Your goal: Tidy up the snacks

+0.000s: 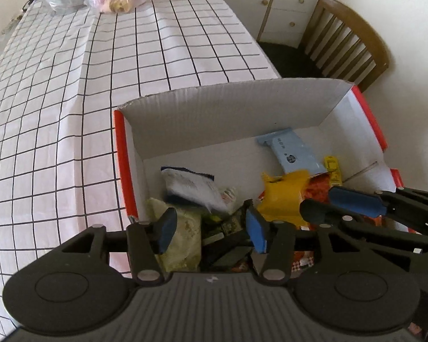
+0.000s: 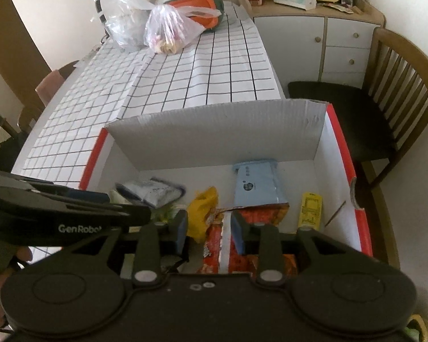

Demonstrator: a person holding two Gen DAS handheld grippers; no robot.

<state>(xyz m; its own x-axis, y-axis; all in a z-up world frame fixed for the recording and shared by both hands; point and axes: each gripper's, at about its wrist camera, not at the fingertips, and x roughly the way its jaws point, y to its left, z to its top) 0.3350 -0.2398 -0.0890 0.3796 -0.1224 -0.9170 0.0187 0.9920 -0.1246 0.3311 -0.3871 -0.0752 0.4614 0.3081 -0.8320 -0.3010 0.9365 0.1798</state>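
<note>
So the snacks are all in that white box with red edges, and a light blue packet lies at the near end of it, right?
Not quite. The snacks are in the white box with red edges, but the light blue packet lies toward the far end, close to the back wall, beyond the other snacks. The right wrist view shows it plainly.

My left wrist camera sits just behind its own tongs and looks steeply down into the near left part of the open box, very close. My right wrist camera rides behind its tongs in the same way, a little further back, over the box's near middle. Both views share the box interior, the checked desk beyond it and the wooden chair.
</note>
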